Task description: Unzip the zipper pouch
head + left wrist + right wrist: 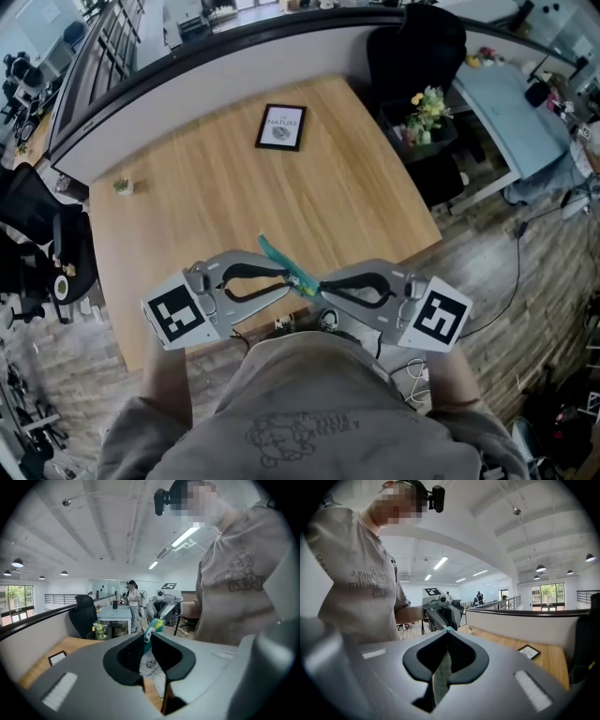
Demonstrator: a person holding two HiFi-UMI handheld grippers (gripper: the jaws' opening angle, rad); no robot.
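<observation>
In the head view a teal-edged zipper pouch (281, 256) hangs in the air over the near edge of the wooden table (187, 206), stretched between my two grippers, which point at each other. My left gripper (288, 275) grips it from the left. The left gripper view shows the jaws (150, 637) closed round the pouch's teal top edge by the white zipper pull (147, 633), with the pale printed body (151, 665) hanging between them. My right gripper (321, 284) holds the other end. Its jaws (447, 632) are shut on the grey mesh fabric (439, 672).
A black-framed picture (281, 127) lies at the far middle of the table. A small green item (122, 186) sits near the left edge. Right of the table are a flower basket (427, 117) and a black chair (412, 47). The person's torso fills the near side.
</observation>
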